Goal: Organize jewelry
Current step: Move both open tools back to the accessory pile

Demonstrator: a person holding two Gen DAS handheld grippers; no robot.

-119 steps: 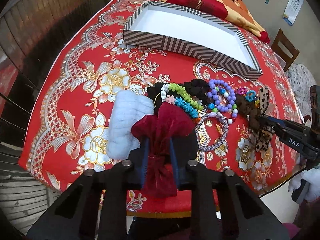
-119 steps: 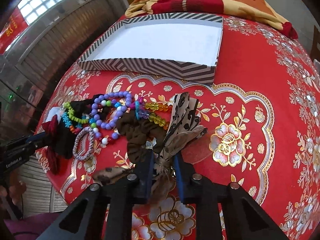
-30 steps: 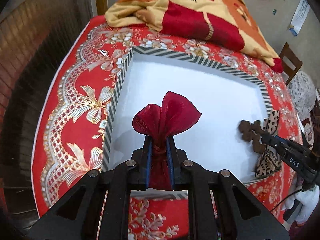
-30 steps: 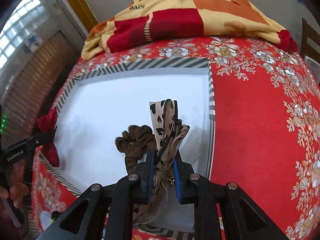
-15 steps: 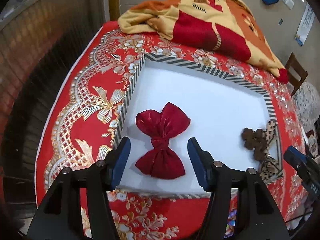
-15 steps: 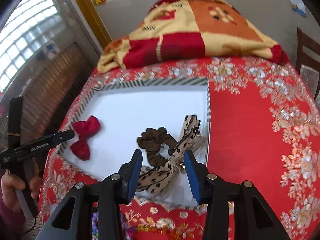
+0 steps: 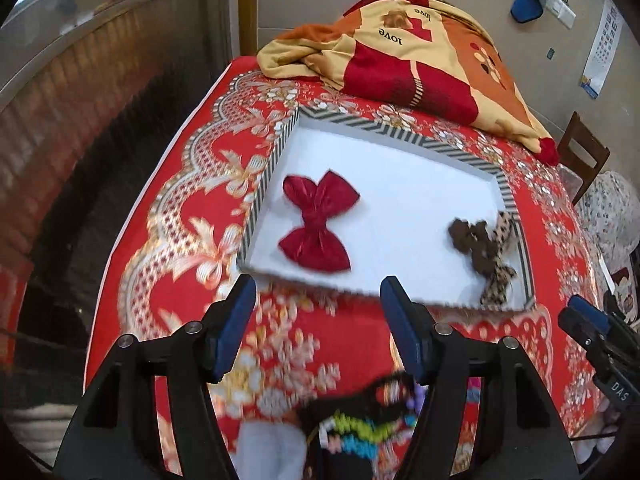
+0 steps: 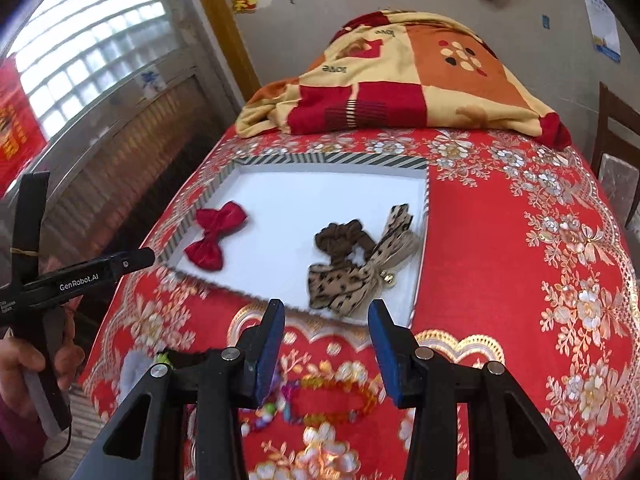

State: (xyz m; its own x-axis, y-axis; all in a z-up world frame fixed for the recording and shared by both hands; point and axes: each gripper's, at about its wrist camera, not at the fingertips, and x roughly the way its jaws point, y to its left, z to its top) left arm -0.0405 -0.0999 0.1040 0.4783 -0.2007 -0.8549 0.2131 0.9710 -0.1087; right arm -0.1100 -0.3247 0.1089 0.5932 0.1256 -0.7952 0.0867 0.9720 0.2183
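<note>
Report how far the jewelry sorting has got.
Done: the dark red satin bow, brown scrunchie and leopard-print bow lie in the striped-rim white tray. In hand: nothing; the left gripper and right gripper are open. Left: the blurred pile of colourful beaded bracelets.

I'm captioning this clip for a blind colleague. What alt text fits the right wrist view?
The open right gripper hovers empty near a striped-edged white tray holding a red bow, a brown scrunchie and a leopard-print bow. Blurred bead bracelets lie on the red floral tablecloth below.
</note>
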